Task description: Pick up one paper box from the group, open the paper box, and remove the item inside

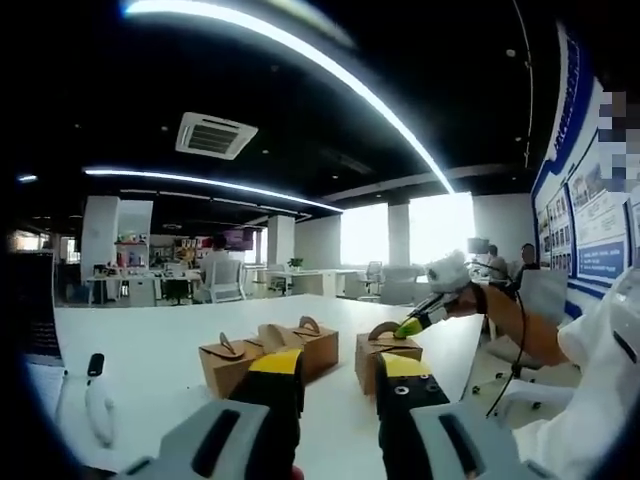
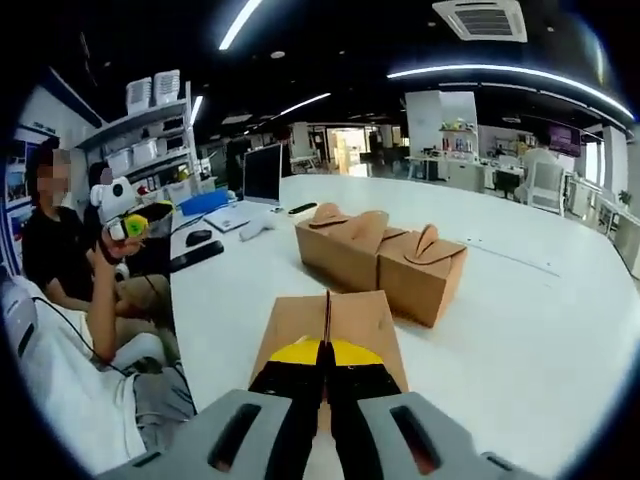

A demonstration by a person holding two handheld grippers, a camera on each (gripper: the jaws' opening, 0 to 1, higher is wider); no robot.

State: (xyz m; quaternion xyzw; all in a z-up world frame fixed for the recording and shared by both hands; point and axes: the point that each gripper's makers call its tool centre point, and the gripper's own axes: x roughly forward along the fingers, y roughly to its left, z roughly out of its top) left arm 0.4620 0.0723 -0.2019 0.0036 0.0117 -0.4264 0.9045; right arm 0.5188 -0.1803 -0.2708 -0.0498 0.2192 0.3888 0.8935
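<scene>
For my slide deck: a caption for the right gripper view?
Right claw pinches the handle of the nearest paper box on the white table; two more boxes behind.

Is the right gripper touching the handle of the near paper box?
Touching. In the right gripper view, the right gripper has its jaws shut on the upright handle flap of the near paper box.

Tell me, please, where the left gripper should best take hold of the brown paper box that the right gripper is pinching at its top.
Probably a top flap's edge on the brown paper box, approached from the near side facing the open left gripper. The right gripper already pinches the thin upright handle tab, and the flat flaps meet along it.
</scene>
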